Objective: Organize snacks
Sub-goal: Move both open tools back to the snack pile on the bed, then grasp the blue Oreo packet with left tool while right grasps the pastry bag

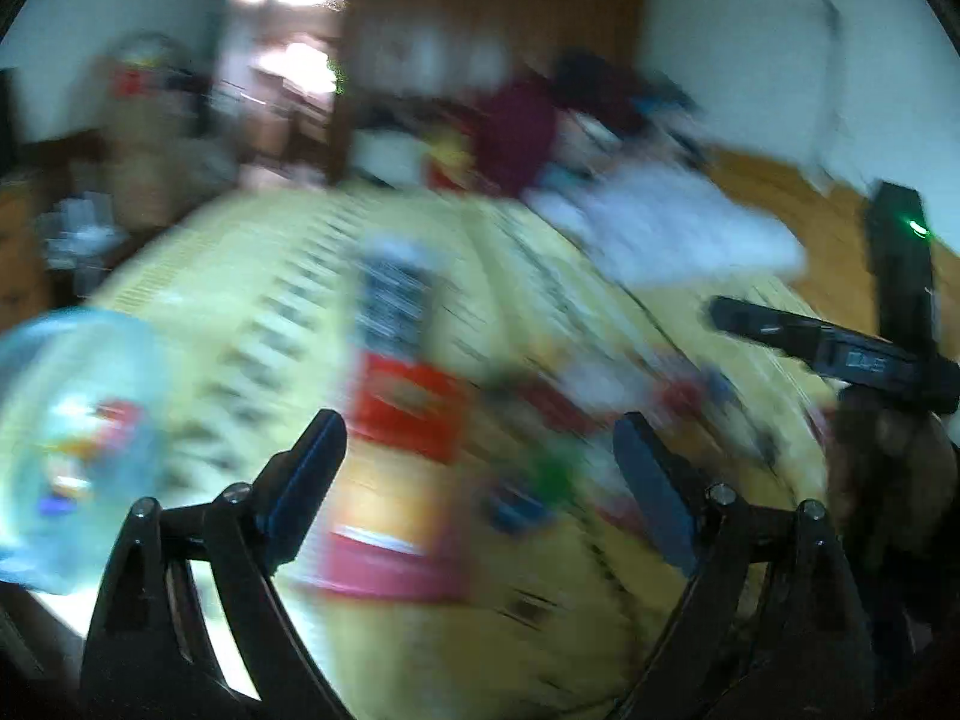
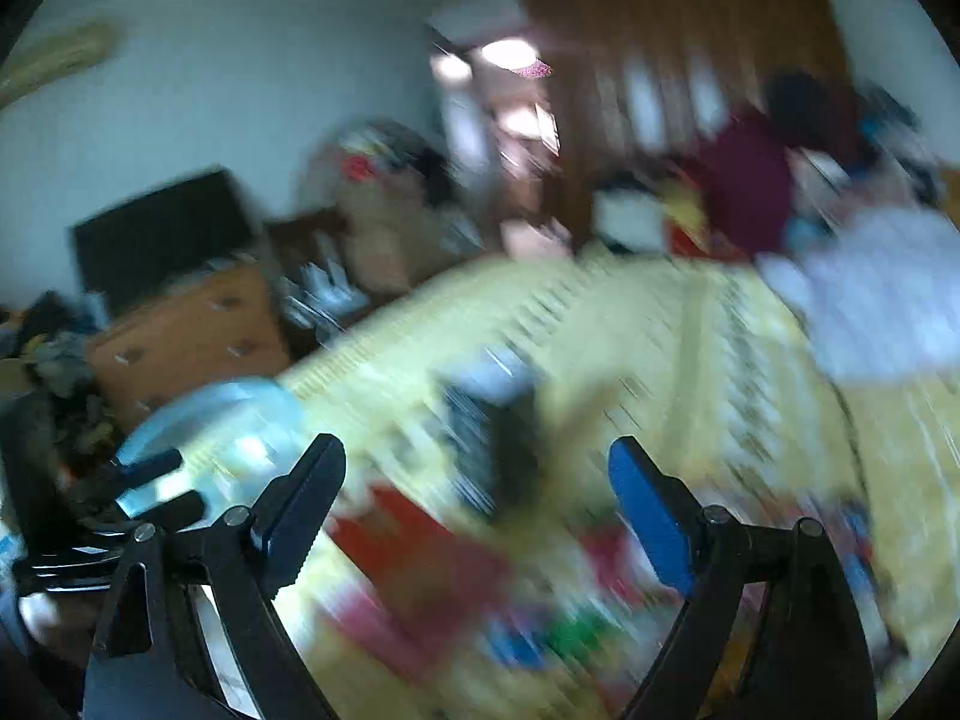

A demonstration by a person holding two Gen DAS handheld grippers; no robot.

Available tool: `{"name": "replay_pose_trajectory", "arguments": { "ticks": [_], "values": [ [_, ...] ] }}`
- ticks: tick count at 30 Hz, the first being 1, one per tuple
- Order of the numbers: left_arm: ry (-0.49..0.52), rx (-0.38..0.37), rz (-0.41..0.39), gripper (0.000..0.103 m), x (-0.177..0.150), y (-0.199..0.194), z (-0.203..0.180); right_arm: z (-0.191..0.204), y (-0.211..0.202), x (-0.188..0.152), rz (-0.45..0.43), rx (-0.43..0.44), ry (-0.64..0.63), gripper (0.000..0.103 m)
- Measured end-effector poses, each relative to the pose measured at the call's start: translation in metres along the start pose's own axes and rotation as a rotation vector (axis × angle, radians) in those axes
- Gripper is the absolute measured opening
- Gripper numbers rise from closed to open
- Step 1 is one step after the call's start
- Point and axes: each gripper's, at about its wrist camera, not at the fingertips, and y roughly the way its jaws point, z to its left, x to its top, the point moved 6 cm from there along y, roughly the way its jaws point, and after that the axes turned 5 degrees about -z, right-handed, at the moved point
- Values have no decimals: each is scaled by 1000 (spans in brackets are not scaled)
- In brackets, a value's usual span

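Note:
Both views are blurred by motion. Snack packets lie on a yellow patterned bed cover [image 1: 252, 276]: a red packet [image 1: 408, 405], a dark blue-grey packet [image 1: 393, 300], a pink packet [image 1: 384, 564], and small green and blue ones [image 1: 540, 486]. A clear blue plastic tub [image 1: 66, 432] holding a few snacks sits at the left. My left gripper [image 1: 480, 462] is open and empty above the packets. My right gripper [image 2: 477, 492] is open and empty over the red packet [image 2: 420, 546] and dark packet [image 2: 486, 438]. The tub [image 2: 228, 426] is at its left.
The right gripper shows at the right edge of the left wrist view [image 1: 840, 348]; the left gripper shows at the left of the right wrist view [image 2: 120, 510]. White bedding [image 1: 678, 228] and dark red clothes [image 1: 516, 132] lie at the far end. A wooden dresser [image 2: 186, 336] stands beside the bed.

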Motion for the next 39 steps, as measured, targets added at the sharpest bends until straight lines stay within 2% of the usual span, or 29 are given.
{"name": "replay_pose_trajectory", "arguments": {
  "ticks": [1, 4, 6, 8, 11, 15, 19, 21, 23, 24, 27, 34, 39],
  "values": [
    [-13, -19, 87, 83, -18, 27, -13, -21, -3, -26, 58, -16, 41, 91],
    [-111, -36, 247, 76, -54, 86, -24, -65, -14, -94, 185, -55, 122, 91],
    [-167, 37, 304, 75, -70, 126, -21, -85, -22, -127, 235, -70, 150, 91],
    [-241, 75, 324, 75, -83, 150, -15, -105, -30, -152, 264, -81, 180, 91],
    [-274, 160, 334, 75, -99, 178, -15, -119, -39, -175, 287, -83, 222, 91],
    [-260, 255, 338, 76, -107, 199, -2, -135, -43, -193, 304, -76, 250, 91],
    [-256, 313, 369, 76, -112, 222, 10, -141, -40, -199, 322, -65, 269, 91],
    [-236, 315, 354, 76, -111, 223, 10, -148, -38, -203, 327, -59, 300, 91],
    [-202, 291, 352, 53, -110, 224, 5, -153, -34, -206, 330, -58, 324, 91],
    [-184, 277, 359, 45, -109, 225, 0, -157, -33, -206, 333, -65, 332, 89],
    [-143, 222, 362, 45, -105, 215, -10, -163, -31, -206, 336, -78, 329, 84],
    [-119, 147, 360, 45, -106, 179, -22, -121, 10, -201, 408, 61, 203, 84],
    [-111, 134, 370, 45, -110, 161, -24, -120, 51, -214, 455, 7, 192, 88]
  ]
}}
